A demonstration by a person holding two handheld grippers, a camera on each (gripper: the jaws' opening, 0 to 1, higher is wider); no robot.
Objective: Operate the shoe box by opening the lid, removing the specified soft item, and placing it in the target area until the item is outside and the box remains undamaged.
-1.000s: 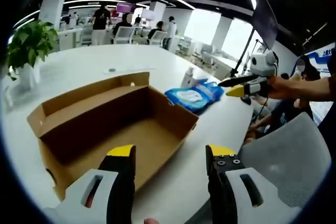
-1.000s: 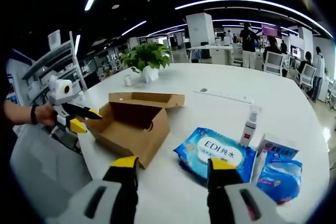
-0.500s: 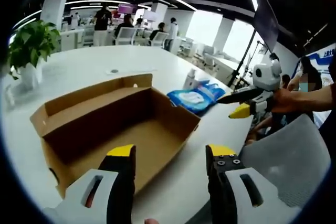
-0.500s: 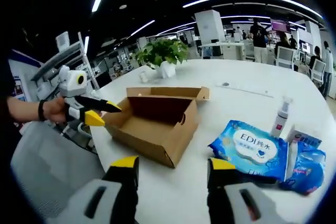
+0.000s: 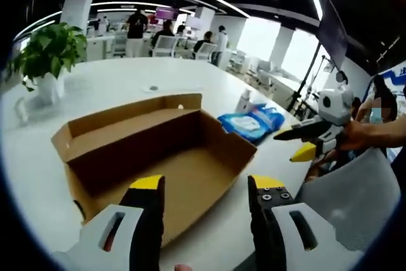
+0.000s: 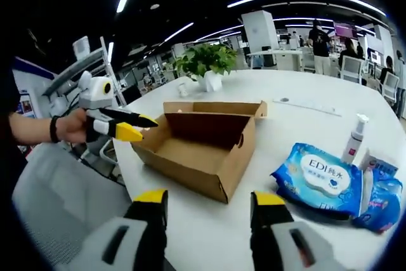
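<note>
An open brown cardboard shoe box (image 5: 158, 150) sits on the white table (image 5: 114, 87), its inside bare and its lid flap (image 6: 216, 107) folded back at the far side. A blue pack of wet wipes (image 5: 250, 122) lies on the table beyond the box, outside it. My left gripper (image 5: 207, 185) hovers open just short of the box's near wall, holding nothing. My right gripper (image 6: 209, 198) is open and empty too, in front of the box's corner (image 6: 225, 188). The left gripper (image 6: 130, 125), held by a hand, shows beside the box's left end. The right gripper (image 5: 304, 141) enters the left gripper view from the right.
A spray bottle (image 6: 355, 138) and a blue pouch (image 6: 384, 198) stand by the wipes pack (image 6: 320, 176). A potted plant (image 5: 47, 49) is at the table's far side. A grey chair (image 6: 57, 195) is close to the table edge. People sit and stand in the office behind.
Both views have swung toward the box, which now looks larger and more central. The right gripper sits lower in the left gripper view. The box and the wipes stay put.
</note>
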